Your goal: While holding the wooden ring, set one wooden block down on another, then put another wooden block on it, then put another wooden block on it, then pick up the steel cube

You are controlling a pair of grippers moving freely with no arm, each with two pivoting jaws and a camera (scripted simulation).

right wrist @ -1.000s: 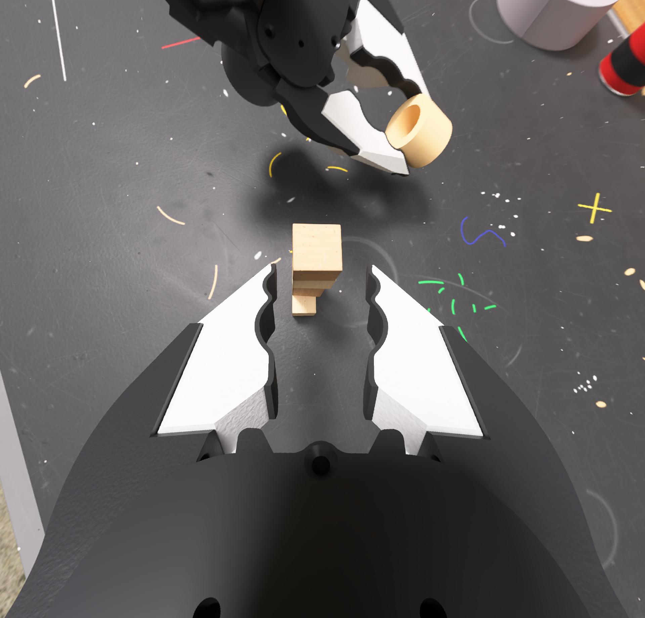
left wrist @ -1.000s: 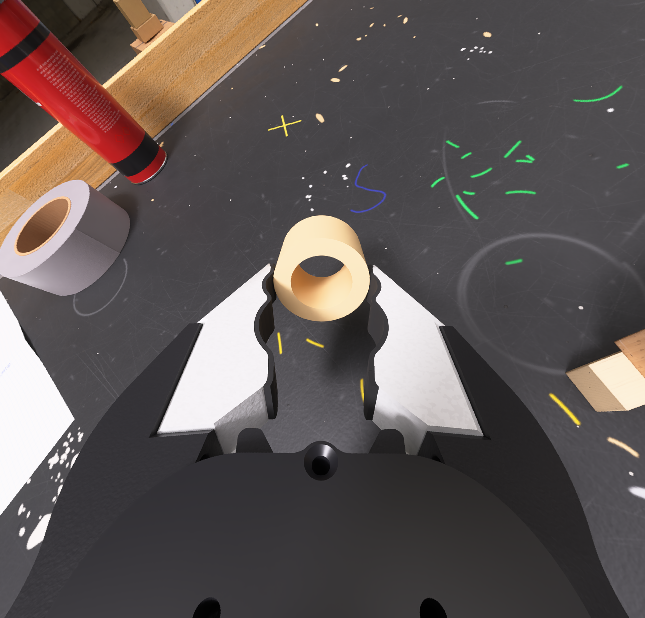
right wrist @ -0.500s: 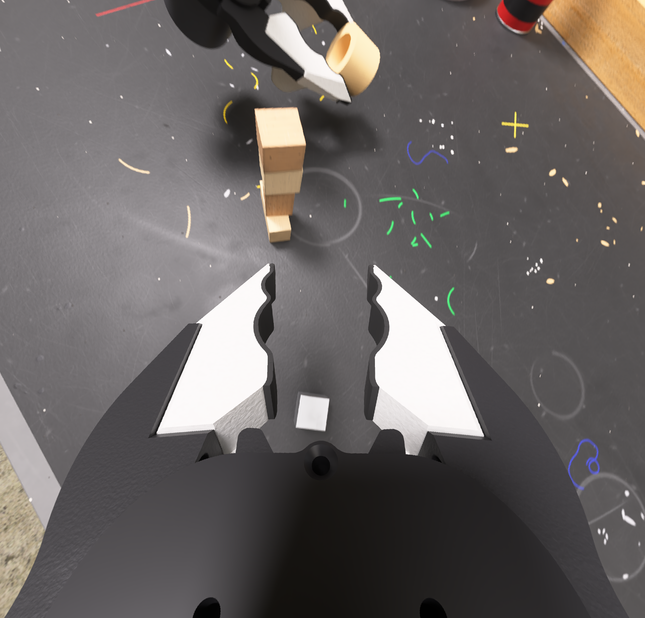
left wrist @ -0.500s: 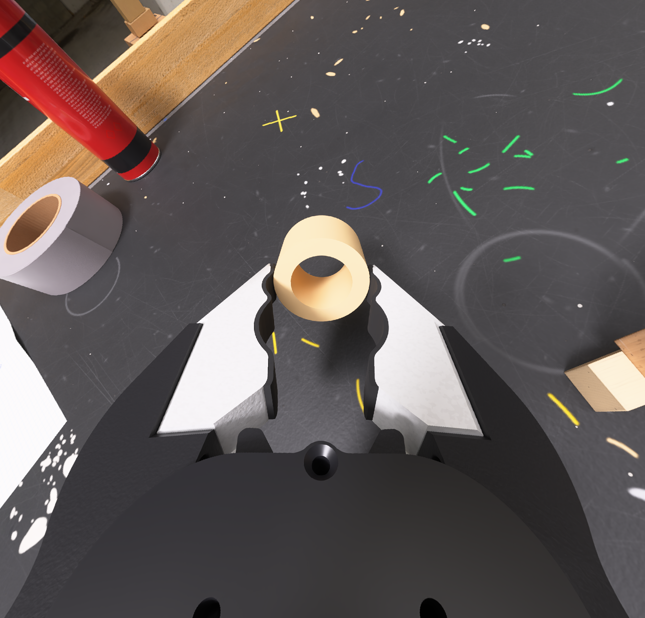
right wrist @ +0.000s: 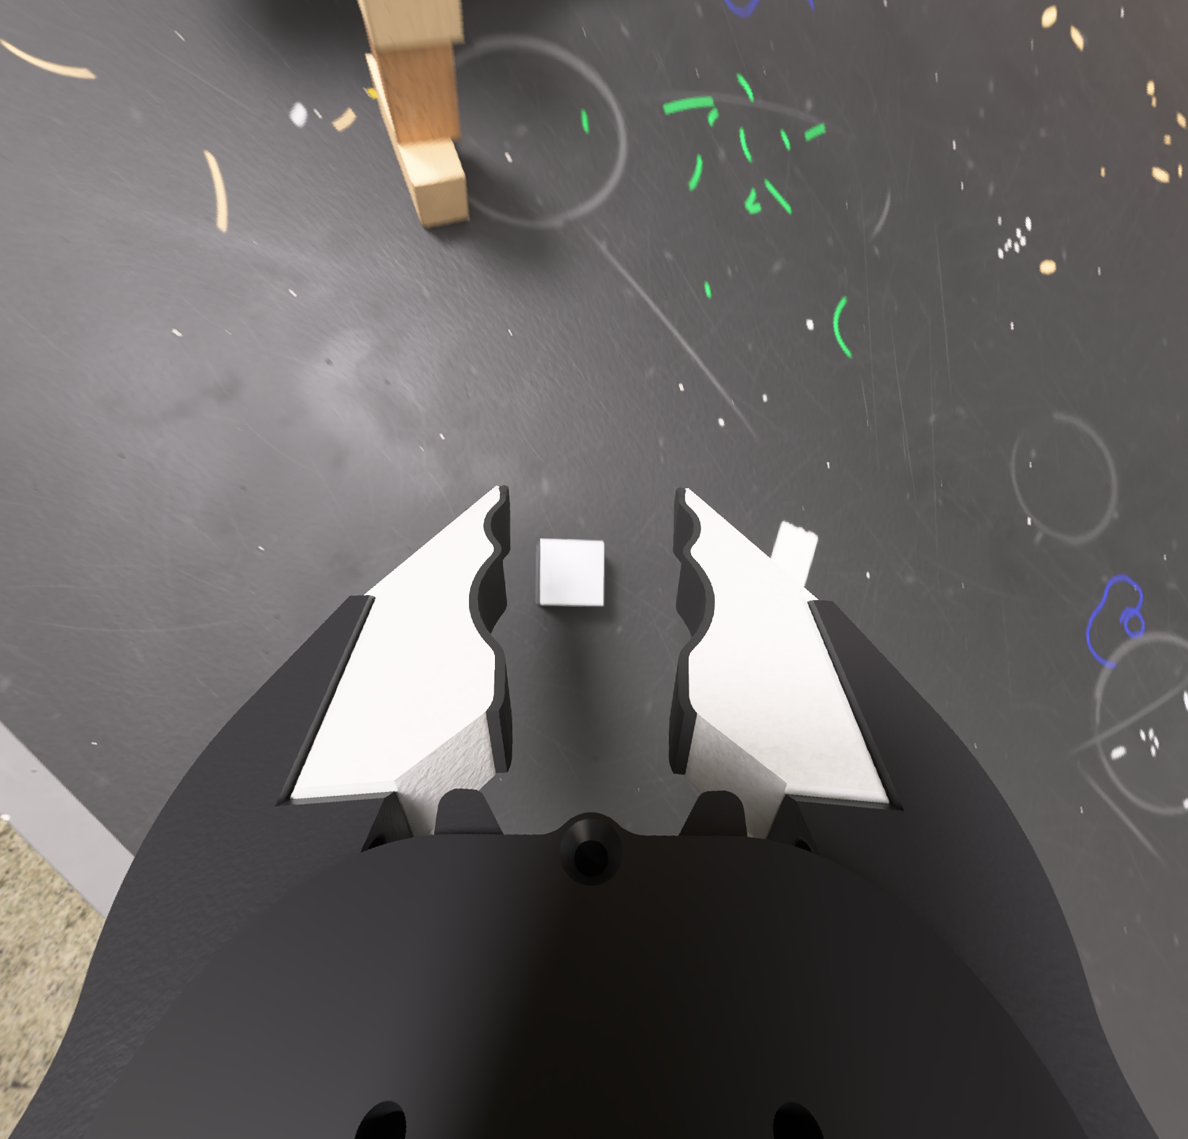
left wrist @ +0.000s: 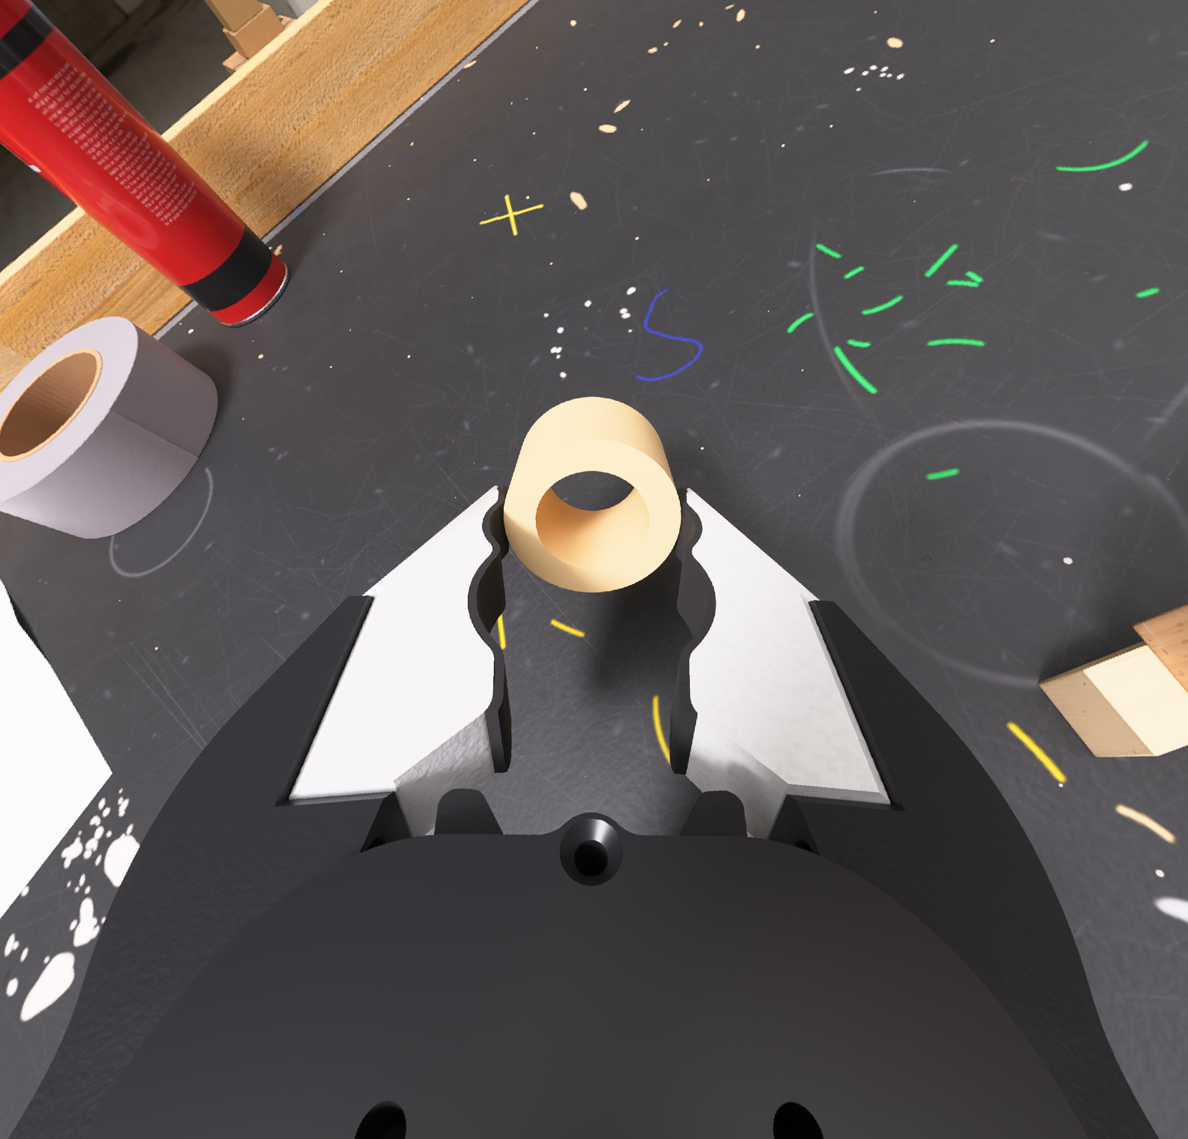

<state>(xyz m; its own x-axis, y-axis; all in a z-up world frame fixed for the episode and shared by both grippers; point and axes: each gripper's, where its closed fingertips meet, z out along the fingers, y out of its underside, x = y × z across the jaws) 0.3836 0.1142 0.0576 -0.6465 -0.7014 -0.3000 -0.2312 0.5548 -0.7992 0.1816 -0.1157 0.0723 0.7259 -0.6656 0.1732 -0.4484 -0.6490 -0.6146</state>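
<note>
The left gripper (left wrist: 591, 497) is clamped on the ring (left wrist: 591, 497) at its fingertips, above the surface. The right gripper (right wrist: 591, 491) points downward, jaws apart, the cube (right wrist: 571, 572) between its fingers, untouched.

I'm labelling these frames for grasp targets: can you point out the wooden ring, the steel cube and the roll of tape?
wooden ring (left wrist: 566, 568): left wrist view, lower front rim facing the camera.
steel cube (right wrist: 571, 572): right wrist view, middle of its pale top face.
roll of tape (left wrist: 138, 439): left wrist view, its grey outer side.

Wooden block stack (right wrist: 418, 80) runs past the top edge (upper blocks unseen).
</note>
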